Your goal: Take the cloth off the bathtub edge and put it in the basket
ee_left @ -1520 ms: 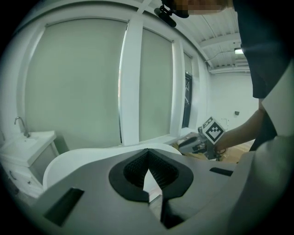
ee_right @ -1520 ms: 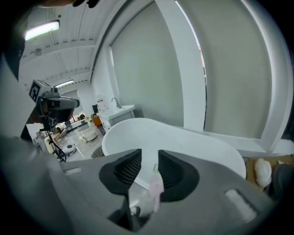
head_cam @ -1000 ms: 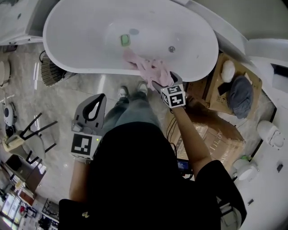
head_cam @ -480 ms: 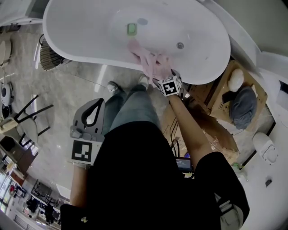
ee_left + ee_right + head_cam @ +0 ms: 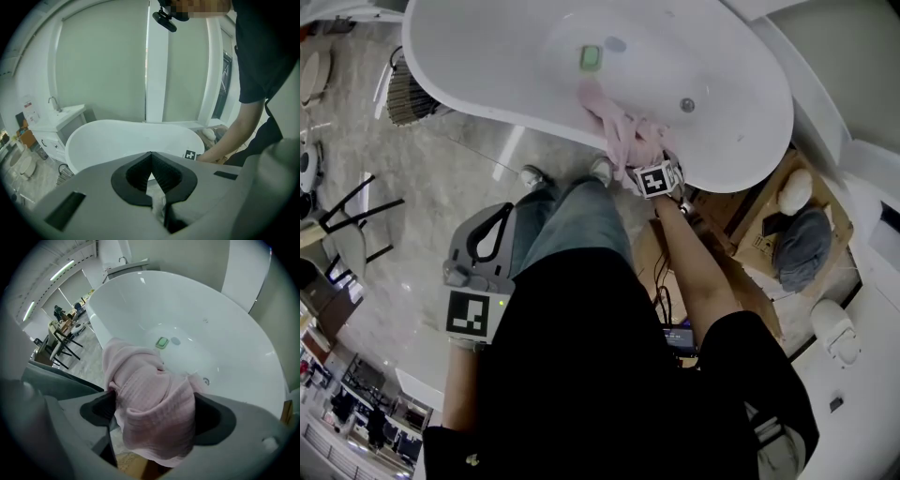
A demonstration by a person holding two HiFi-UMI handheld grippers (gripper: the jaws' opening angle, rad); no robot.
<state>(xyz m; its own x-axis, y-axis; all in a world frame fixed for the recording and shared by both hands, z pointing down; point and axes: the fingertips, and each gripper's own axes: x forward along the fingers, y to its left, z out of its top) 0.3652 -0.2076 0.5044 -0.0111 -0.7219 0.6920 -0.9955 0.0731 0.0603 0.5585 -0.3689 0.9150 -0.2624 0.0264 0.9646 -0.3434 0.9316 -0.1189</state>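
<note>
- The pink cloth (image 5: 623,127) was draped over the near edge of the white bathtub (image 5: 487,66), so not in the basket yet.
- From the head view, the right gripper (image 5: 649,167) was right on top of it, pointing steeply down. Its business end was pretty much buried behind the cloth and its own marker cube (image 5: 657,180).
- The right gripper view sorted that out: fingers (image 5: 99,409) spread wide, had just been opening, with the cloth (image 5: 150,413) bunched up between them. Didn't look clamped, but honestly hard to say if the pads brushed it.
- The left gripper (image 5: 485,246) hung by the person's leg, well away from the tub, fingers (image 5: 136,173) closed tip to tip on nothing.
- The basket (image 5: 405,94) sat on the floor, half tucked under the tub rim, only partly showing.
- There was a small green thing (image 5: 590,58) on the tub bottom, too tiny to identify.
</note>
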